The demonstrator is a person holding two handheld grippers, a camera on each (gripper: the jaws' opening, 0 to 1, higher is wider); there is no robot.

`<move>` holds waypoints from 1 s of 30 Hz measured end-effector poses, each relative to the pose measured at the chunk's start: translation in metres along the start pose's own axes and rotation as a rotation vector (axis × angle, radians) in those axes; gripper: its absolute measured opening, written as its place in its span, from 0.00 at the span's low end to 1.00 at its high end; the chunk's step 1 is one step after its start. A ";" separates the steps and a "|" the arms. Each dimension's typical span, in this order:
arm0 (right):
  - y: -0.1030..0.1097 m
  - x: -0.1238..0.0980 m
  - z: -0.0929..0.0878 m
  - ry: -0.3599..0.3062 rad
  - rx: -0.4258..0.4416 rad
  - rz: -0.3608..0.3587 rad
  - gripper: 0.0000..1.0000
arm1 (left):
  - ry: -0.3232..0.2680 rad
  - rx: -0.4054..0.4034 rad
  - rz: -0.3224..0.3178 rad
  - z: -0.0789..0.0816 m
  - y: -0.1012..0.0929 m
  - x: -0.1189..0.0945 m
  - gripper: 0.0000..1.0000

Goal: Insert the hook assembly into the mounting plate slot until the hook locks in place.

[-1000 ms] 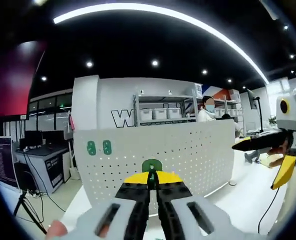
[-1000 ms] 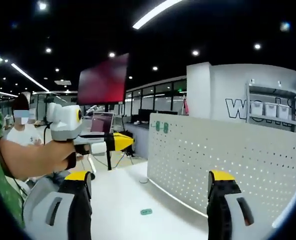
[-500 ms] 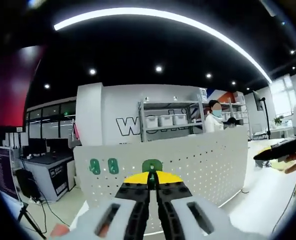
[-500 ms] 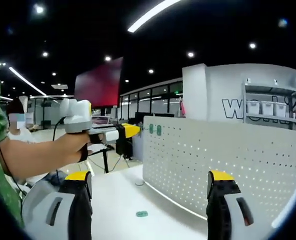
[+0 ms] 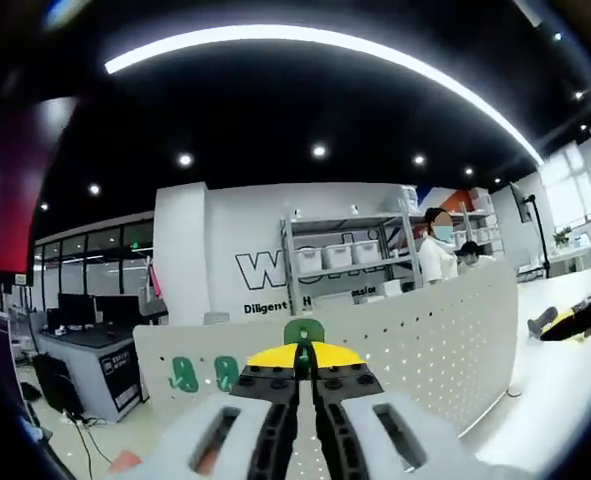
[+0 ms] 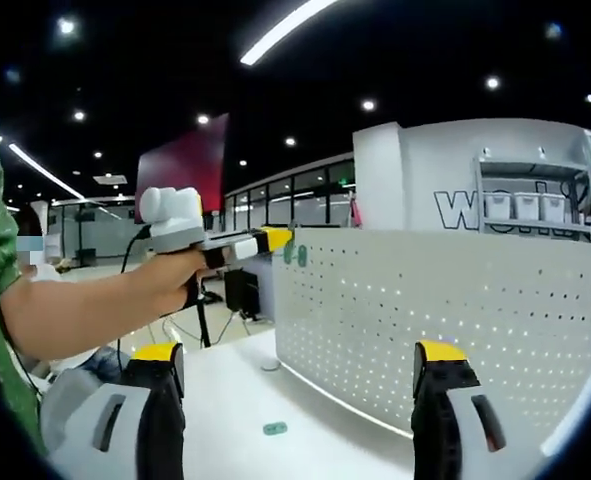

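The white perforated mounting plate [image 5: 430, 335] stands upright on the white table [image 6: 237, 395], its long axis running across the table. In the left gripper view, the left gripper [image 5: 297, 372] has its yellow-tipped jaws pressed together on a green hook [image 5: 303, 331], which sticks up past the tips against the plate's top edge; its exact seating is hard to judge. Two more green hooks [image 5: 203, 374] hang side by side on the plate, near its left end. Behind the plate, wall lettering [image 5: 293, 271] reads "wo…", partly hidden by shelving, with a smaller line starting "Diligent". In the right gripper view, the right gripper [image 6: 300, 385] faces the plate with jaws wide apart and nothing between them. A small green piece [image 6: 275, 428] lies flat on the table before the plate. The person's forearm [image 6: 95, 310] reaches level toward the plate's top corner.
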State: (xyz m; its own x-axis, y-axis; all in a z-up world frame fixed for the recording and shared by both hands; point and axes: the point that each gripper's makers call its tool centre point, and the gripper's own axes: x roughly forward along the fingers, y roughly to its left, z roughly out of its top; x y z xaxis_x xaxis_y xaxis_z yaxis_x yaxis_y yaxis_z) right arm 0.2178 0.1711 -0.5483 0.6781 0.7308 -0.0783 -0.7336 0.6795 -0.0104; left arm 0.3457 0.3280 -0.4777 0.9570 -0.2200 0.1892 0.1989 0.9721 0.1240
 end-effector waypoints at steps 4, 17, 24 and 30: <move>-0.004 0.001 -0.002 0.007 0.003 -0.005 0.97 | -0.008 -0.010 0.018 -0.003 0.005 0.012 0.03; -0.013 0.006 -0.006 0.020 0.011 -0.018 0.96 | -0.020 -0.038 0.077 -0.016 0.021 0.036 0.03; -0.015 0.006 -0.009 0.033 0.011 -0.022 0.95 | -0.014 -0.056 0.099 -0.026 0.027 0.047 0.03; -0.018 0.009 -0.013 0.047 0.010 -0.023 0.94 | -0.007 -0.056 0.111 -0.033 0.031 0.054 0.03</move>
State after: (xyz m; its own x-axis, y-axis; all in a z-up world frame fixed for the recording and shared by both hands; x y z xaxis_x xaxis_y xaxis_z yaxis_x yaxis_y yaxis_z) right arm 0.2366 0.1641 -0.5616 0.6913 0.7116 -0.1251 -0.7175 0.6965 -0.0027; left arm 0.4110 0.3491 -0.4958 0.9724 -0.1106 0.2056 0.1030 0.9936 0.0474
